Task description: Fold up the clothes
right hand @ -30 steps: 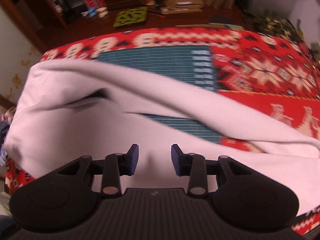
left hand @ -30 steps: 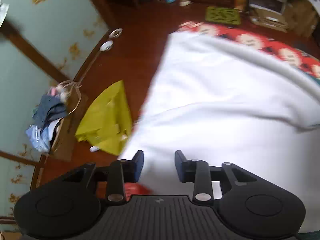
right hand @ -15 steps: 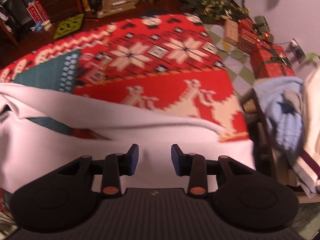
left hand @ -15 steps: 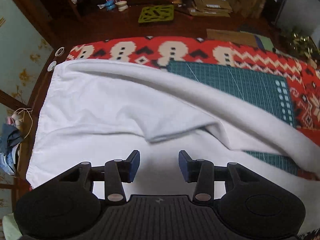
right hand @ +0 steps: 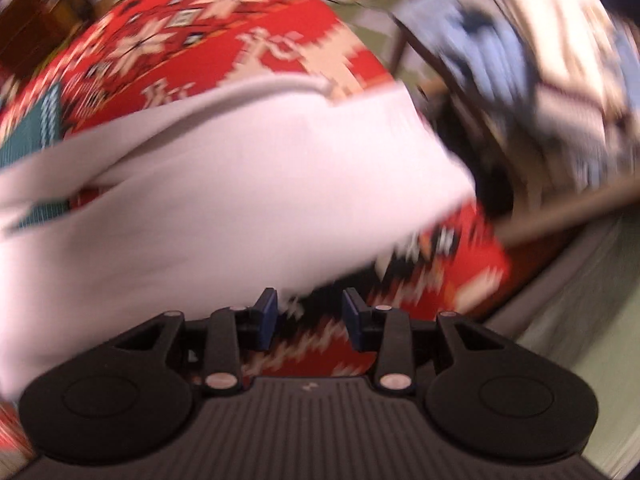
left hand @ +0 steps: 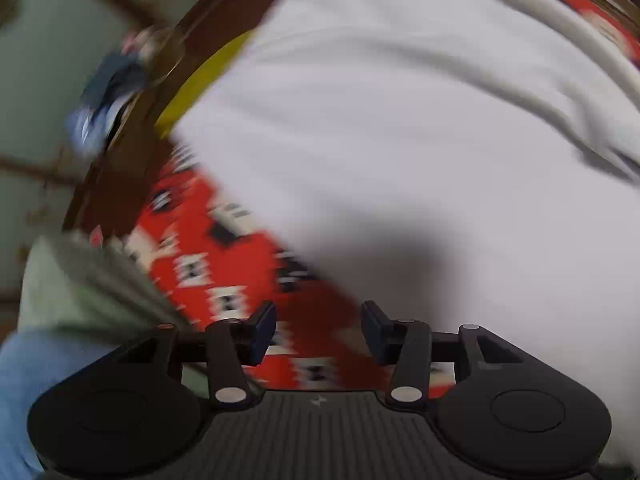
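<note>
1. Far left, beyond the desk's left edge: a blurred heap of blue clothes [left hand: 106, 92] near the wooden rim, not yet brought up for folding, by the look of it.
2. Left claw [left hand: 318, 334]: jaws opening, nothing between them; only the red patterned tablecloth [left hand: 224, 256] visible through the gap. Released, pointing steeply down just off the garment's near-left corner.
3. White garment [left hand: 420, 140]: spread across most of the desk, reaching toward the left edge and covering part of a yellow sheet [left hand: 200, 80] there. Long soft ridges across it, apparently one layer turned over another, though too blurred to count layers.
4. Same white garment [right hand: 240, 200] in the right wrist view: right end stopping short of the desk's right edge, with a green cutting mat [right hand: 30, 136] peeking from under its far side.
5. Right claw [right hand: 308, 314]: jaws parted, empty, over bare tablecloth [right hand: 420, 292] just beside the garment's near-right corner; not gripping anything.
6. Past the right edge: a pile of light-blue and cream clothes [right hand: 520, 60], sorted or waiting, impossible to tell which.
7. Judgement: folding barely begun or midway at best; garment wide, loose and ungripped, corners to be taken, further folds and squaring up left to do.
</note>
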The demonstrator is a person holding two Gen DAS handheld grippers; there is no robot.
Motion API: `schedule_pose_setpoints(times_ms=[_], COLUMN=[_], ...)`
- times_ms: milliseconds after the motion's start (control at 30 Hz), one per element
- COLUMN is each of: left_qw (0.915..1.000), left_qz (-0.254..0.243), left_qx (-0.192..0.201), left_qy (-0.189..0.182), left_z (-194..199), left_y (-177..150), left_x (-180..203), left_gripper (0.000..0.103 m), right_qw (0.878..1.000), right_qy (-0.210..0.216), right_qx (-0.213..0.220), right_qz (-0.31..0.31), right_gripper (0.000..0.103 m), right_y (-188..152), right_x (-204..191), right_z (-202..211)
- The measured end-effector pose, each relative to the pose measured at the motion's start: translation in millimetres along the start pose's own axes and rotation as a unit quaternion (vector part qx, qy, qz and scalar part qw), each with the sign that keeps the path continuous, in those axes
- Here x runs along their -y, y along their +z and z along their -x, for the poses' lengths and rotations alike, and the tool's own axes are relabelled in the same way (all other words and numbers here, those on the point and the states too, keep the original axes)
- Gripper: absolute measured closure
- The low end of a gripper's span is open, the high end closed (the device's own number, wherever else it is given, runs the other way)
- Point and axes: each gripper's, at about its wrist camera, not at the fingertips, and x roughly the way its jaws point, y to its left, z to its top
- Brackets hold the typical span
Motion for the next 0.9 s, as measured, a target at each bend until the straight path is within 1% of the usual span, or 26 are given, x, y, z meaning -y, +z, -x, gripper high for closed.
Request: schedule_pose_setpoints(times_ms=[67, 167, 300, 400, 500, 533, 600, 667, 733, 833, 900], left_qw=[0.9995, 0.9971, 0.9879, 0.9821, 0.9792, 0.9774, 0.9735, 0.9693, 0.9611, 0.9491, 0.9372], left_qz=[0.025, 0.061, 0.129, 0.149, 0.154, 0.159, 0.174, 0.191, 0.215, 0.252, 0.277], left_qx=[-0.016, -0.041, -0.061, -0.071, -0.064, -0.063, -0.056, -0.052, -0.052, -0.050, -0.049], left_qy=[0.000, -0.021, -0.061, -0.092, -0.116, -0.125, -0.137, -0.146, -0.165, -0.183, -0.206], left_z=[-11.9, -29.3, -44.2, -59.2, -66.8, -68.5, -69.2, -68.9, -70.1, -70.3, -68.7], left_y=[12.2, 35.1, 53.5, 68.1, 83.3, 87.2, 93.4, 97.3, 96.5, 94.0, 90.2], left_x=[-24.6, -53.7, -84.2, -97.3, -100.4, -101.1, -104.4, -109.2, -115.2, -121.9, -127.1], left_gripper=[0.057, 0.057, 0.057, 0.057, 0.057, 0.057, 0.051, 0.050, 0.050, 0.050, 0.051], right_qw=[0.998, 0.990, 0.972, 0.963, 0.958, 0.957, 0.959, 0.960, 0.960, 0.958, 0.955], right_qy=[0.014, 0.024, 0.035, 0.028, 0.026, 0.025, 0.020, 0.015, 0.012, 0.010, 0.013], right_qx=[0.006, 0.017, 0.019, 0.009, 0.007, 0.009, 0.009, 0.009, 0.007, 0.002, 0.001], right_qz=[-0.057, -0.137, -0.230, -0.268, -0.287, -0.288, -0.283, -0.279, -0.281, -0.288, -0.298], right_gripper=[0.064, 0.064, 0.064, 0.064, 0.064, 0.064, 0.063, 0.062, 0.062, 0.062, 0.062], right_y=[-4.5, -7.5, -10.7, -7.0, -4.2, -2.9, 0.9, 4.9, 8.7, 14.1, 17.0], right_x=[2.4, 4.6, 5.9, 0.9, -7.8, -13.3, -22.4, -30.9, -35.8, -38.5, -36.6], right_z=[-4.1, -8.9, -16.1, -23.7, -30.1, -31.1, -31.9, -32.7, -34.5, -37.1, -37.8])
